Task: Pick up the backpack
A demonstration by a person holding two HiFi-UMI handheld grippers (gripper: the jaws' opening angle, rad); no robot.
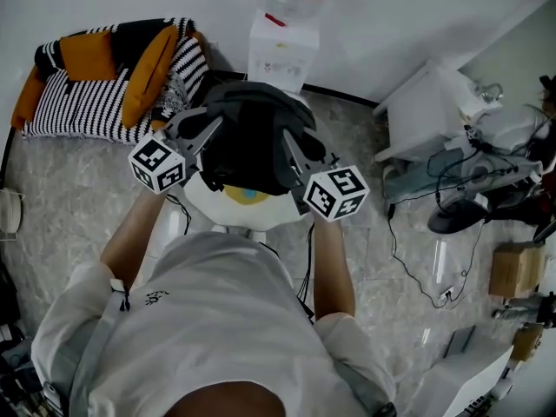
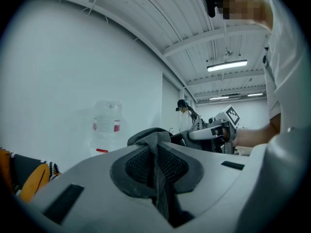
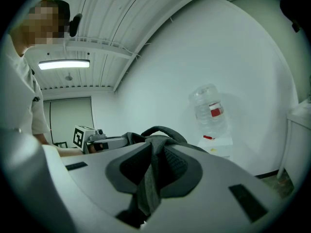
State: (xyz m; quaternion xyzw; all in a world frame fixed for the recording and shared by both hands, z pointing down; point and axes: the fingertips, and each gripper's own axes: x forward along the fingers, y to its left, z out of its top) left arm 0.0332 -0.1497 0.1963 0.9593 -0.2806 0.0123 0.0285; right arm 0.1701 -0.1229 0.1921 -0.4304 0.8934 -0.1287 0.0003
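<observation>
The dark grey backpack (image 1: 249,137) hangs between my two grippers, in front of the person's chest. On its left side, my left gripper (image 1: 214,129) is shut on a fold of grey strap fabric (image 2: 158,176), which is pinched between the pads. At the pack's right side, my right gripper (image 1: 290,144) is likewise shut on a grey strap (image 3: 148,183). The carry handle (image 3: 163,131) arches up behind that strap. Each gripper view shows the other gripper across the pack: the right gripper (image 2: 214,131) and the left gripper (image 3: 99,141). The pack's lower part is hidden from the head camera.
A round white seat or table (image 1: 248,205) lies directly under the pack. A water dispenser (image 1: 282,49) with its bottle (image 3: 210,109) stands at the wall ahead. Striped and orange cushions (image 1: 104,72) lie far left. White furniture, cables and gear (image 1: 460,137) crowd the right, beside a cardboard box (image 1: 514,268).
</observation>
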